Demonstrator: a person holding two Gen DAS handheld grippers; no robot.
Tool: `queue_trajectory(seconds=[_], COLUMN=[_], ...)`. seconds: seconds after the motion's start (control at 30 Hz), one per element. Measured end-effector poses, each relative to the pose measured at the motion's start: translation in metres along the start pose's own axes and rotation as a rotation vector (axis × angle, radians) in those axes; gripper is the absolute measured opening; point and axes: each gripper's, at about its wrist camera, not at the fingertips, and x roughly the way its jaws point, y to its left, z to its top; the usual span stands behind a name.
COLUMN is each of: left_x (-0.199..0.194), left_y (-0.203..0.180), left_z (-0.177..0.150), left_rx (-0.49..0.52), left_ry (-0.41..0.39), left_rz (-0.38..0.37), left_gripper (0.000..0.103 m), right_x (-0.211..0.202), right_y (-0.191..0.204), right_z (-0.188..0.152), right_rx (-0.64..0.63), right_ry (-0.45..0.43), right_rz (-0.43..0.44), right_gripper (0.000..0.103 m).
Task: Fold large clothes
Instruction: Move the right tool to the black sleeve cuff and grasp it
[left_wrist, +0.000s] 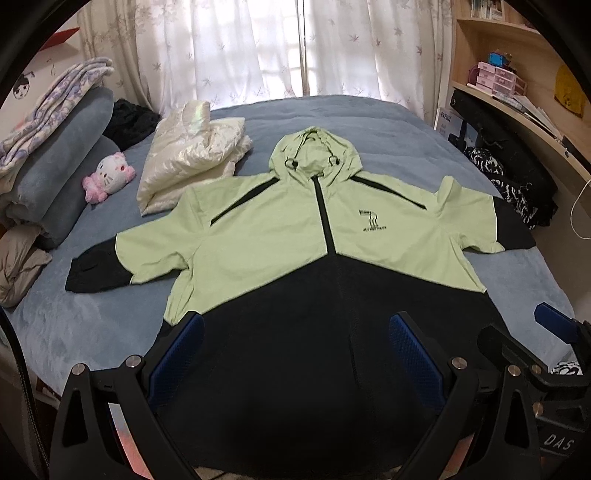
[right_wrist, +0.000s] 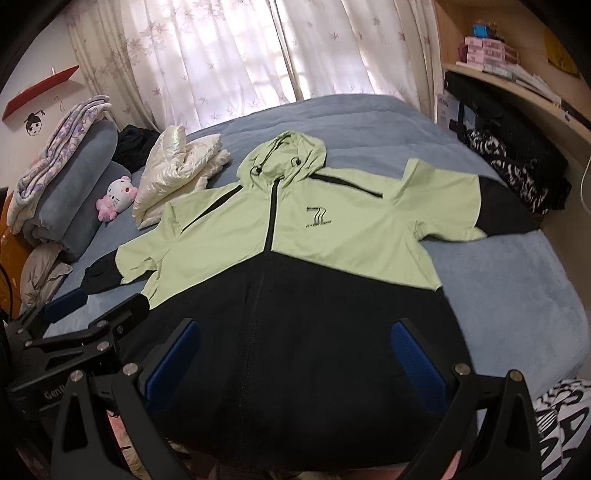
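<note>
A light green and black hooded jacket (left_wrist: 295, 229) lies spread flat, front up, on the blue bed (left_wrist: 369, 122), sleeves out to both sides, hood away from me. My left gripper (left_wrist: 295, 328) is open and empty above the jacket's black lower part. My right gripper (right_wrist: 295, 336) is open and empty above the same black hem area; the jacket (right_wrist: 295, 229) fills that view. The right gripper shows at the right edge of the left wrist view (left_wrist: 532, 339), and the left gripper at the left edge of the right wrist view (right_wrist: 99, 314).
A folded cream puffer jacket (left_wrist: 192, 155) lies beyond the left sleeve. A pink and white plush cat (left_wrist: 110, 177) and stacked blankets (left_wrist: 55, 147) sit at the left. Dark patterned clothes (left_wrist: 513, 192) lie by the right bed edge, below wooden shelves (left_wrist: 517, 103). Curtains hang behind.
</note>
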Motion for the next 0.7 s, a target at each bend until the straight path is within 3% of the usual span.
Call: queue_trajectory(seconds=[0.2,0.47,0.57,0.7], left_x=[0.004,0.013,0.022,0.039], left_y=[-0.011,-0.04,-0.054,-0.073], left_z=[0.022,0.071,0.095,0.13], left_rx=[0.032,0.106,0.117,0.116], left_ry=[-0.076,-0.136,-0.133,-0.121], left_rz=[-0.022,-0.084,-0.107,-0.127], left_gripper=[0.099,0.099,0.099,0.099], right_x=[-0.01,-0.027,-0.026,-0.022], right_y=[-0.008,-0.042,-0.076,-0.131], right_z=[0.024,0.064,0.084,0.105], right_rx=[-0.066,-0.161,-0.114,-0.005], right_ry=[-0.073,-0.249,-0.254,-0.241], right_rz=[-0.057,-0.274,-0.304,-0.283], right_gripper=[0.103,0.103,0.103,0.102])
